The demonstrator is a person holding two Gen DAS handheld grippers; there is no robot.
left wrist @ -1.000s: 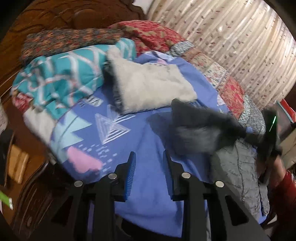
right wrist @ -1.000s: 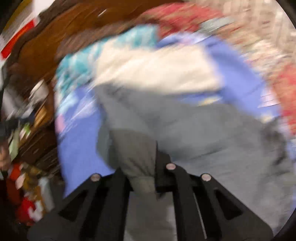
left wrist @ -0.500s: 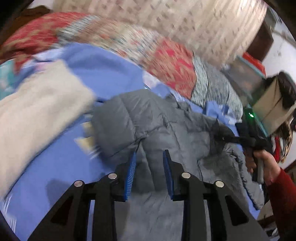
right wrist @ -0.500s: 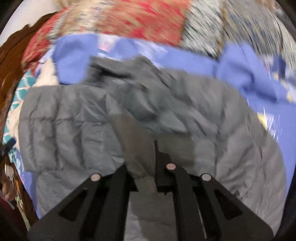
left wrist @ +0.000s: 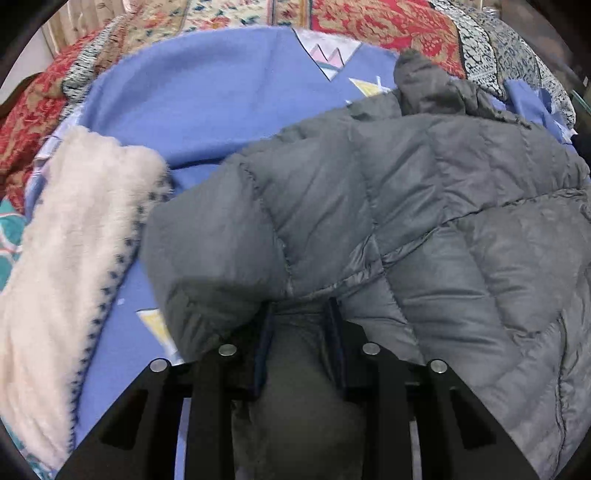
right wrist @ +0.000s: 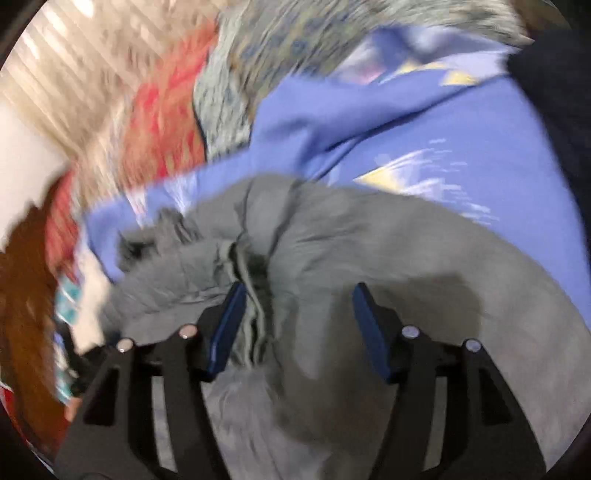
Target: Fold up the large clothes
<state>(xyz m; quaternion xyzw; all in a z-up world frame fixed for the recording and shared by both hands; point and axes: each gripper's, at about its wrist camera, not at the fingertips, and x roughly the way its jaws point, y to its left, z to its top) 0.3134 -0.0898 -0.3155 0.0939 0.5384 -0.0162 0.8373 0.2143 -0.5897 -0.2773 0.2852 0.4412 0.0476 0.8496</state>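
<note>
Most of the bed is covered by a blue blanket (left wrist: 221, 96) printed with pale triangles, spread over a red and grey patterned quilt (left wrist: 388, 26) that shows along the far edge. On the blanket lies a grey quilted jacket (left wrist: 424, 206), bulky and rumpled, filling the right half of the left wrist view; its far end bunches into a dark lump near the quilt. Just left of the jacket, touching its sleeve edge, lies a folded cream fleece (left wrist: 70, 258) with a dotted border. The left tongs (left wrist: 299, 325) sit low over the near edge of the jacket, with grey fabric filling the narrow gap between the blue pads; whether they actually pinch it I cannot tell, since a puffed fold hides the tips. In the blurred right wrist view, the right tongs (right wrist: 295, 310) stand wide apart over a crumpled part of the jacket (right wrist: 332, 258), holding nothing, the cloth lying loose beneath them.
</note>
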